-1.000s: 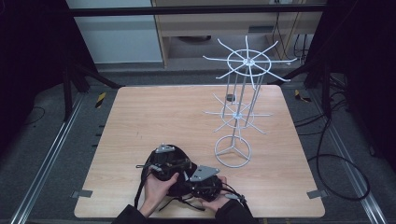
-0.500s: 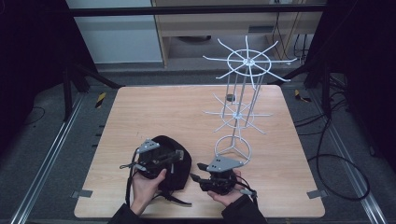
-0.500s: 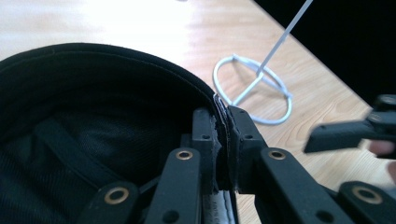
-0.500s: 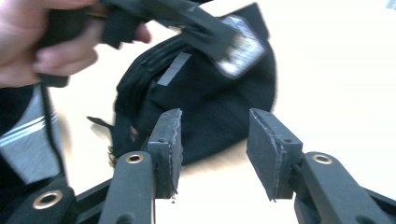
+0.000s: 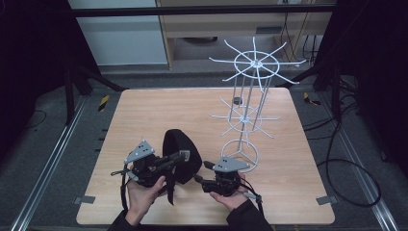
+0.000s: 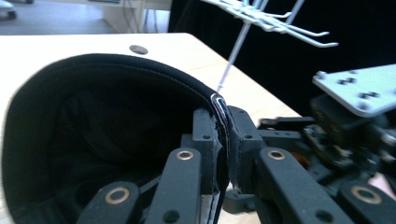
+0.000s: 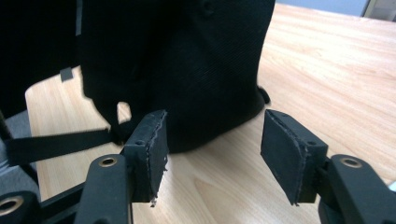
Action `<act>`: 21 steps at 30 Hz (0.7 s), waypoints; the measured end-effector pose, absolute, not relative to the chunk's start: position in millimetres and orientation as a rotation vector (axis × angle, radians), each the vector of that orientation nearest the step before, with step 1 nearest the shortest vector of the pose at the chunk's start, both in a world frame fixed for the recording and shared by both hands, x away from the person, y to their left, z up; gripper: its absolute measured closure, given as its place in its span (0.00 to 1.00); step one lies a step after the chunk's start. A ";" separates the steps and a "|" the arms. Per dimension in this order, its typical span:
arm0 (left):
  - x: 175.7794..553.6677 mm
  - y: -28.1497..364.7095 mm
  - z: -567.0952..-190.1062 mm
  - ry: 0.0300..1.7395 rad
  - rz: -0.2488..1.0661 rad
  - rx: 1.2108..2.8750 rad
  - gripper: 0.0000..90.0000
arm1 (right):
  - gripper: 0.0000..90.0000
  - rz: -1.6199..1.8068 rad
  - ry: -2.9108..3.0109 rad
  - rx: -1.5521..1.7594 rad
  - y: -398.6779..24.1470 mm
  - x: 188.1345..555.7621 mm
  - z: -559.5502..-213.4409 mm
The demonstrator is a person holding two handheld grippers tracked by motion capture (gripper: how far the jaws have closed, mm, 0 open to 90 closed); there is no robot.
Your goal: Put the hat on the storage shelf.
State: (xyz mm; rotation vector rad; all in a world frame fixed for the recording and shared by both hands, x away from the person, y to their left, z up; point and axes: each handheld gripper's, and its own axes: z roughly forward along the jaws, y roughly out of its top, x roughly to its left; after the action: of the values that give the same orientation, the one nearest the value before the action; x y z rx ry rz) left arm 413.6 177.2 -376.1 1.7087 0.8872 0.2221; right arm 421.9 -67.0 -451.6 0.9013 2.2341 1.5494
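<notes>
Your left tongs (image 5: 179, 157) are clamped tight on the cap (image 5: 185, 155), pinching the rim edge; in the left gripper view the black band with pale stitching is squeezed flat between the pads (image 6: 208, 140). Your right tongs (image 7: 212, 149) stand apart with nothing between them; their jaws have just been opening, and the cap's crown sits just beyond the pads (image 7: 152, 144), not touching.

Cap looks like soft fabric: light, floppy, crown sags and folds, a loose strap (image 7: 56, 142) trails at the back. The rim band is the firmest part, so take hold there, as you have, or on the opposite rim with the right tongs to spread it. Avoid grabbing the crown cloth; it would likely bunch and slip.

Position: the cap hangs from the left tongs at the near-centre of the tabletop (image 5: 144, 115), tilted on edge, opening toward you and left, its lower edge low over or on the wood; can't tell which. Right tongs sit just right of it, near.

Farther off, right of centre, a white wire rack (image 5: 250, 96) stands with hook arms on two tiers, well apart from the cap. A small dark disc (image 5: 236, 100) lies near its far side.
</notes>
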 end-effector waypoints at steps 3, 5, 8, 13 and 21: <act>411.1 173.6 -375.5 0.868 0.216 1.718 0.91 | 0.55 1.579 2.221 0.912 -69.4 422.6 -450.7; 410.1 171.4 -375.8 0.857 0.222 1.727 0.91 | 0.71 1.587 2.225 0.911 -71.5 422.3 -449.7; 410.2 170.8 -376.6 0.847 0.222 1.731 0.91 | 0.91 1.589 2.243 0.897 -73.9 420.8 -448.2; 406.0 176.8 -374.9 0.837 0.253 1.729 0.90 | 0.94 1.495 2.193 0.818 -74.4 413.9 -432.6; 393.4 194.0 -387.5 0.865 0.413 1.784 0.85 | 0.94 1.392 2.211 0.739 -59.2 410.1 -418.6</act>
State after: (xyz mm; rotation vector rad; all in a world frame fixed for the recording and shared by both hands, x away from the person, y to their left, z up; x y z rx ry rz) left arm 393.4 194.0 -387.5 1.7838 0.8653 0.4133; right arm 410.1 -59.2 -418.6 0.7395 2.2107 1.3924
